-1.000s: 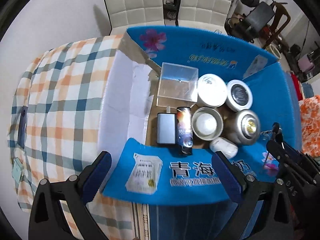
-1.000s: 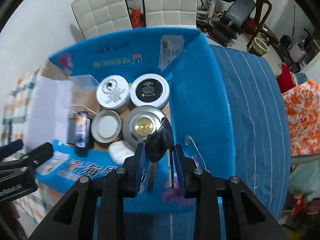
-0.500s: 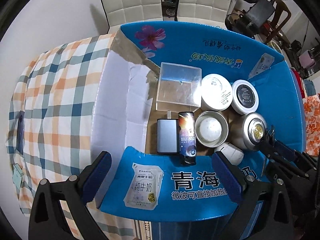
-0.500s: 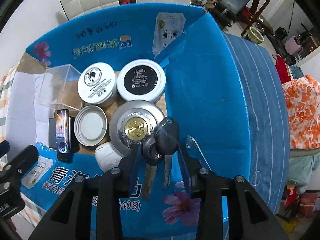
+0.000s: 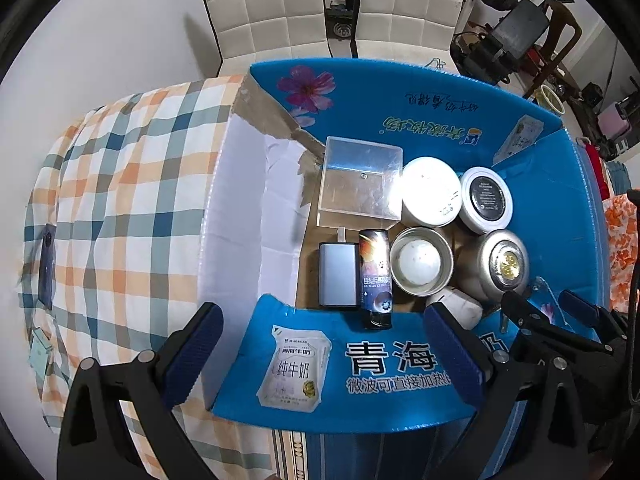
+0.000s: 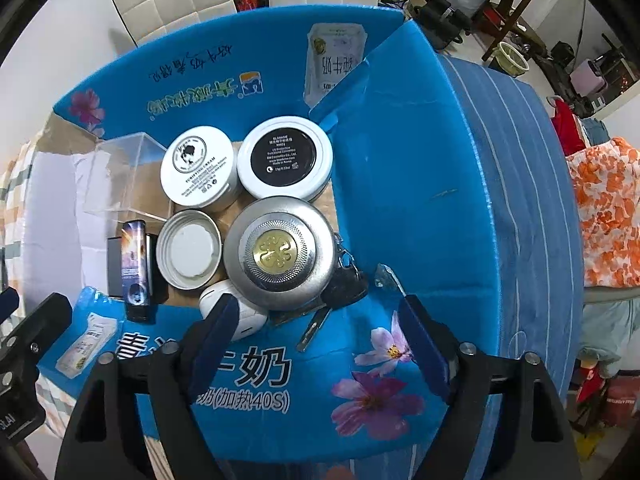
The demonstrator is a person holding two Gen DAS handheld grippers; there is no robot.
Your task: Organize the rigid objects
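Note:
A blue cardboard box (image 6: 420, 168) holds a silver tin with a gold emblem (image 6: 278, 254), an open tin (image 6: 189, 249), two white jars (image 6: 198, 168), a clear box (image 5: 360, 182), a grey power bank (image 5: 338, 274), a dark lighter (image 5: 375, 276) and a white case (image 6: 236, 312). A bunch of black keys (image 6: 340, 292) lies beside the silver tin, its blades resting on the box's near flap. My right gripper (image 6: 316, 344) is open just above the keys. My left gripper (image 5: 324, 356) is open and empty over the box's near flap (image 5: 360, 372).
The box stands on a bed with a plaid sheet (image 5: 120, 200) on the left and a blue striped cover (image 6: 520, 200) on the right. Two white chairs (image 5: 332, 4) stand behind it. An orange floral cloth (image 6: 608, 208) lies at the far right.
My right gripper has opened and let go of the keys, which now lie in the box next to the silver tin. Both grippers have moved nearer over the box.

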